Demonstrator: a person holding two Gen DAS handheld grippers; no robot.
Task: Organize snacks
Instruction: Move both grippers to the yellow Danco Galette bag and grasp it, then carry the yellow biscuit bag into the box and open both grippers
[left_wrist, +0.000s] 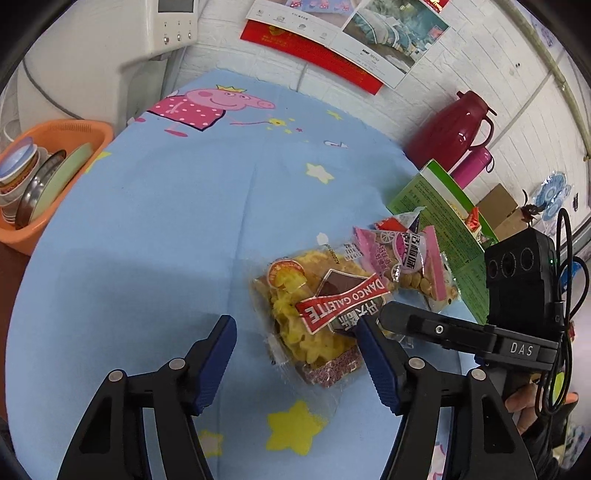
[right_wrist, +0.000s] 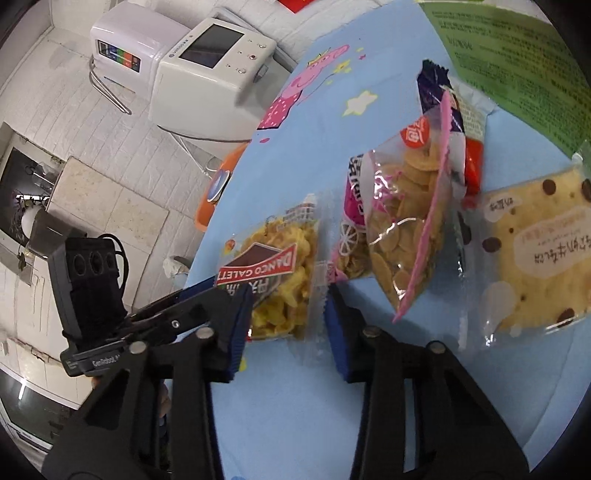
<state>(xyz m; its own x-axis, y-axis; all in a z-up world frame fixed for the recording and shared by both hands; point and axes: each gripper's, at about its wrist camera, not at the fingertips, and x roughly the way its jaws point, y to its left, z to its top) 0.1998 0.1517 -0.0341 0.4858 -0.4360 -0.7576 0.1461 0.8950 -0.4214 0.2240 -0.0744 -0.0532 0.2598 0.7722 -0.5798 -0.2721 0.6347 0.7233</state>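
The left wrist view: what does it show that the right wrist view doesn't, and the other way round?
Only the left wrist view shows the red jug, the pink bottle and the dishes in the orange basket. Only the right wrist view shows the chocolate-chip cake pack and the white machine's screen. Both show the Danco Galette pack, the pink chip bag, the green box, the blue cloth and both open grippers, left and right.

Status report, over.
Both hand-held grippers open: left, right. Both flank the Danco packet, neither gripping. Pink chip bag lies close beside it.
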